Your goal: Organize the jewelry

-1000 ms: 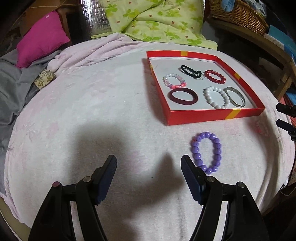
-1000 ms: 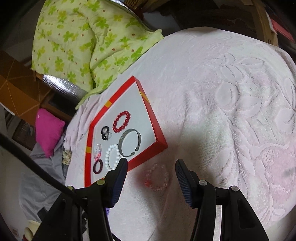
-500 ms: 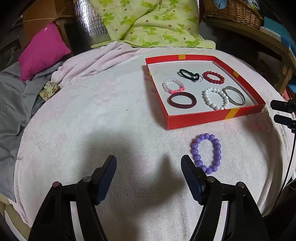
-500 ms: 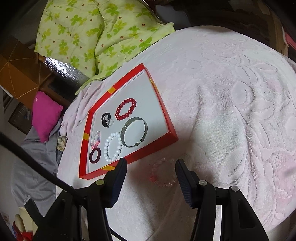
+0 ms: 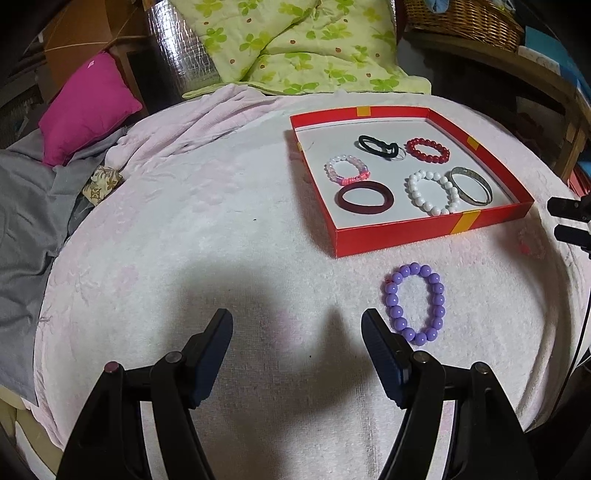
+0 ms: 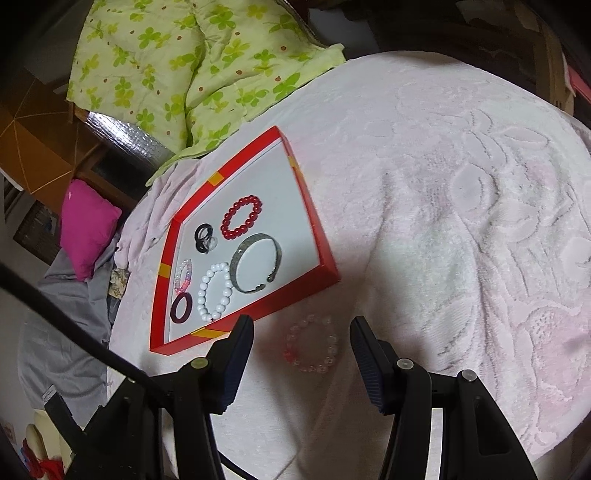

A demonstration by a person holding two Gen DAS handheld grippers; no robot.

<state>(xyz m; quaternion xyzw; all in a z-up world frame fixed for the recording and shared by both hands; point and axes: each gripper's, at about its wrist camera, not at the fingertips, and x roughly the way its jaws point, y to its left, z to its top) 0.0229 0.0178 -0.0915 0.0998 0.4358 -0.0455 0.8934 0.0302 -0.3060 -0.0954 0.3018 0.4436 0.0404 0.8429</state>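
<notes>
A red tray (image 5: pixel 406 232) (image 6: pixel 310 236) with a white floor lies on the pale pink blanket and holds several bracelets, among them a white bead one (image 5: pixel 432 192), a red bead one (image 5: pixel 427 150) and a dark ring (image 5: pixel 364 196). A purple bead bracelet (image 5: pixel 415 302) lies in front of the tray, just right of my left gripper (image 5: pixel 297 326), which is open and empty. A clear pink bead bracelet (image 6: pixel 312 343) lies on the blanket between the tips of my right gripper (image 6: pixel 301 334), whose jaws stand open and apart from it.
A green flowered quilt (image 5: pixel 295 44) and a magenta pillow (image 5: pixel 86 107) lie beyond the blanket, with grey cloth (image 5: pixel 26 206) at the left. A wicker basket (image 5: pixel 461 18) sits on a wooden shelf at the far right. The blanket's edge drops off at the right.
Both views have rolled slightly. In the right wrist view the tray and pink bracelet have shifted right, so the bracelet now lies more centrally between the fingers. Jaw widths are unchanged.
</notes>
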